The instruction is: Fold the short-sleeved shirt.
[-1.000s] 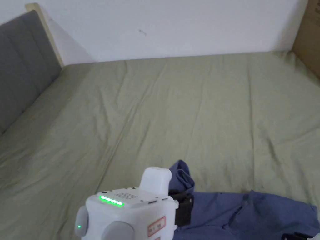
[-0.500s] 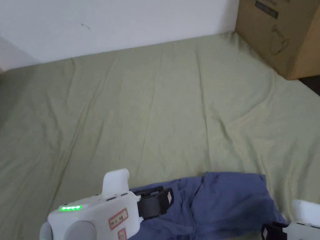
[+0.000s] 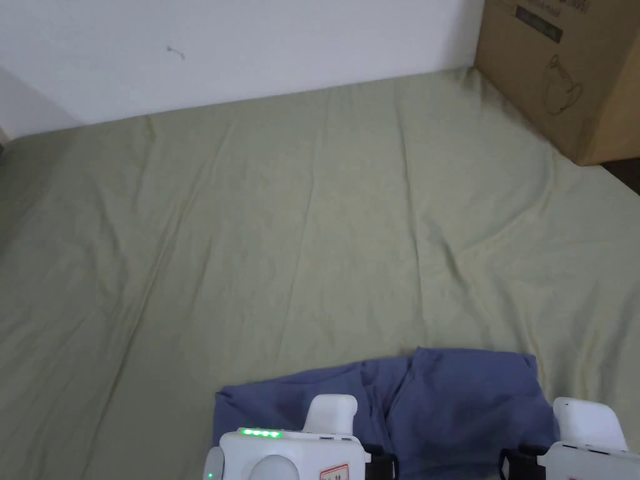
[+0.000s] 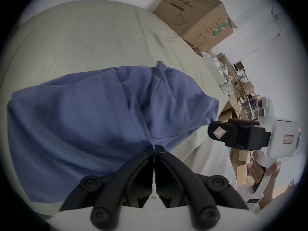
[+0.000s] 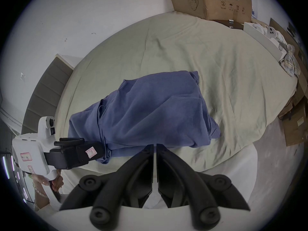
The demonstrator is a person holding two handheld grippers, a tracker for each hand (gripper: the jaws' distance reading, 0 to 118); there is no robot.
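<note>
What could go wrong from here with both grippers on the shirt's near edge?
1. The shirt is bunched in uneven layers; a jaw may be pinching one layer, so a pull could skew the fold.
2. It lies at the near edge of the bed; dragging it closer could slide it off.
3. The left gripper and right gripper grip close together, so the far corners may sag.

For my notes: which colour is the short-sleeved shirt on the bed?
The short-sleeved shirt is plain blue, with no pattern; the right gripper view shows it best.

Cardboard box [image 5: 211, 1] at the bed's far corner, printed lines too blurred to read, a circled 2 and handling symbols on its side
</note>
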